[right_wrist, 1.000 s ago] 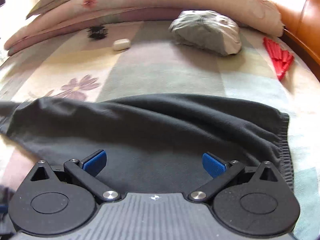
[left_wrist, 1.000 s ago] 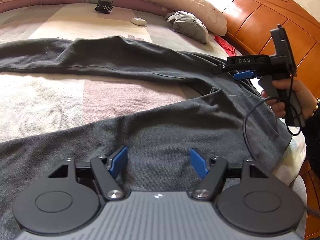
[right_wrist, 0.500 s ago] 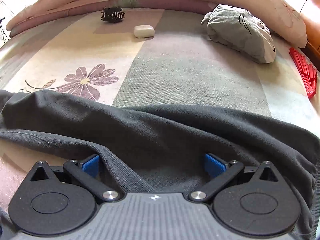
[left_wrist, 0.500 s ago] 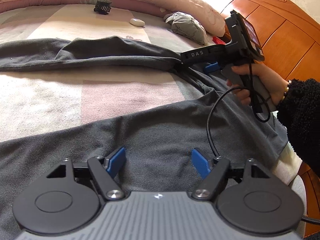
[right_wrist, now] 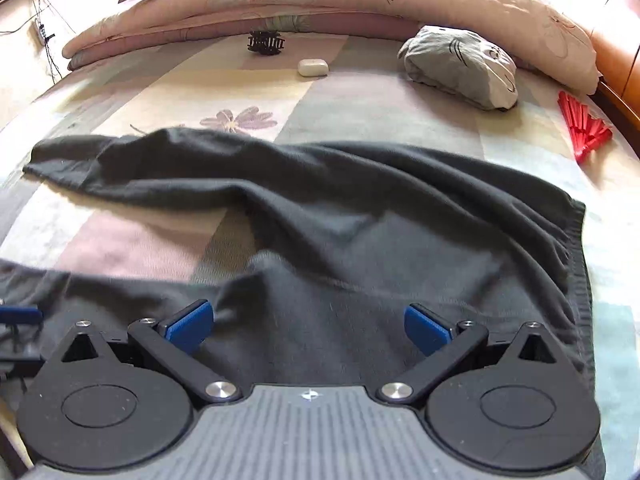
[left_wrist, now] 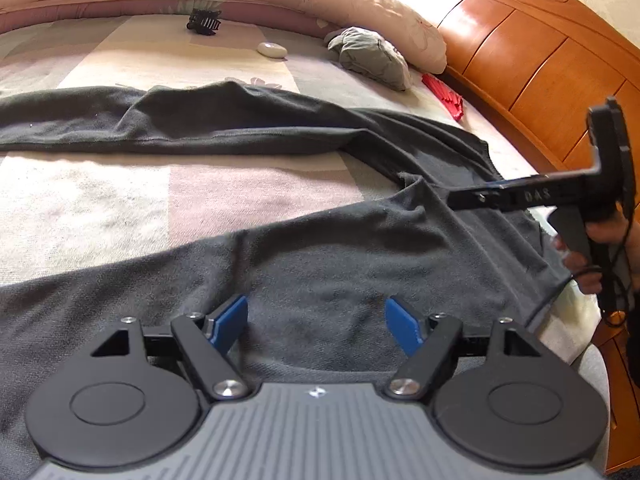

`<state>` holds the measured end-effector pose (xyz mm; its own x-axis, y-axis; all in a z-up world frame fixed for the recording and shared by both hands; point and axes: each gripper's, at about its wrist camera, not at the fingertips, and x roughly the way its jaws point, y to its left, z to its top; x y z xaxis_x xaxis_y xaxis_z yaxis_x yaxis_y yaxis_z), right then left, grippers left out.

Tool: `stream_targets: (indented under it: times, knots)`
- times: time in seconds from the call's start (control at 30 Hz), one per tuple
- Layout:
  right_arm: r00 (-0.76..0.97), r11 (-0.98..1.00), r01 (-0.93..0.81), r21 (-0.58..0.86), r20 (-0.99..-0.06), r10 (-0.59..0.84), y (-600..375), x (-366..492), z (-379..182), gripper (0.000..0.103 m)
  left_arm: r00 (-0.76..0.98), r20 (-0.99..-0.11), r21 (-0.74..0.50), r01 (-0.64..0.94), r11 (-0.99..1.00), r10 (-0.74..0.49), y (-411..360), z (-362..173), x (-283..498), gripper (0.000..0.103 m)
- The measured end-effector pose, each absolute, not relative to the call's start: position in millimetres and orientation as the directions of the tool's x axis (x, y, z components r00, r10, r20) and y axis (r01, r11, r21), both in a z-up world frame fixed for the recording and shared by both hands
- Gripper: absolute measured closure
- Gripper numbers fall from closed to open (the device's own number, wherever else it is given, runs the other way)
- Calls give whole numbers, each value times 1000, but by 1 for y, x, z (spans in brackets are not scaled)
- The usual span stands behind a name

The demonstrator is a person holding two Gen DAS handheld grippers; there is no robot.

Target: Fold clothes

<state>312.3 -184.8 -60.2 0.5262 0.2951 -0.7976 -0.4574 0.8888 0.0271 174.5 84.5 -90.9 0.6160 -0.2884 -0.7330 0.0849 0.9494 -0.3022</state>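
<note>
I see dark grey trousers (left_wrist: pixel 320 264) spread across the bed (left_wrist: pixel 120 192), legs reaching left, while my left hand-held gripper (left_wrist: pixel 316 324) and right hand-held gripper (right_wrist: pixel 308 326) both hover over the near fabric, jaws spread, gripping nothing.

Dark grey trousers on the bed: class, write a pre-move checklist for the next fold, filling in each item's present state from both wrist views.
1. Left gripper open, nothing pinched: ok.
2. Right gripper open, nothing pinched: ok.
3. Dark grey trousers lying flat: not ok, the far leg is rumpled.
4. Legs laid together: not ok, bedspread shows between them.
5. Waistband in view and free: ok.
6. Red fan, grey bundle and white case off the trousers: ok.
</note>
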Motion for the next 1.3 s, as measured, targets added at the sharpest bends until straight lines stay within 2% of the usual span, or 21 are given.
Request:
stream_targets:
  times: [0.13,0.27,0.47,0.53,0.67,0.73,0.77,0.87,0.93,1.03,1.13,1.17,1.23,1.27,1.3]
  knots:
    - [540,923,-384,-16,-815,210,-211,277,-78,0,608,-745,-291,76,954,-276,85,-88,165,26]
    - [571,944,-326,46,-787,236,-234,239,-85,0,628,-718,-295,118,948,-301,76,-68,171,27]
    - [604,948,-315,39,-763,232,-236,221,-96,0,580,-684,-322,304,897,-442,19,-58,214,26]
    - [604,949,-312,48,-761,237,-237,221,-96,0,552,-685,-351,322,880,-475,3,-67,232,26]
    - [619,946,-319,57,-743,253,-240,216,-99,0,554,-672,-399,287,871,-491,-8,-86,255,27]
    - [630,943,-327,57,-731,263,-242,213,-101,0,600,-692,-375,175,911,-400,1,-92,262,29]
    - [634,942,-332,58,-726,268,-243,212,-101,0,613,-692,-386,131,913,-381,8,-93,264,36]
    - [649,939,-337,64,-706,281,-245,209,-104,0,620,-698,-412,60,909,-358,22,-86,266,36]
    - [658,938,-340,60,-697,283,-245,208,-105,0,618,-698,-400,82,913,-361,18,-76,266,36]
    - [663,938,-341,60,-692,285,-245,208,-105,0,578,-666,-463,175,869,-471,3,-66,272,29]
    - [664,935,-348,62,-688,292,-247,208,-106,0,492,-643,-529,270,804,-588,-24,-72,286,28]
    - [664,934,-352,62,-687,296,-248,207,-106,0,476,-651,-525,281,804,-591,-34,-76,292,28]
    - [662,933,-355,64,-688,299,-249,206,-106,0,496,-698,-464,236,854,-516,-45,-87,302,28]
    - [660,933,-355,65,-689,300,-249,206,-106,0,514,-705,-450,209,868,-489,-44,-90,306,34]
    - [661,932,-356,65,-688,300,-249,205,-106,0,533,-701,-448,188,874,-474,-41,-91,309,35]
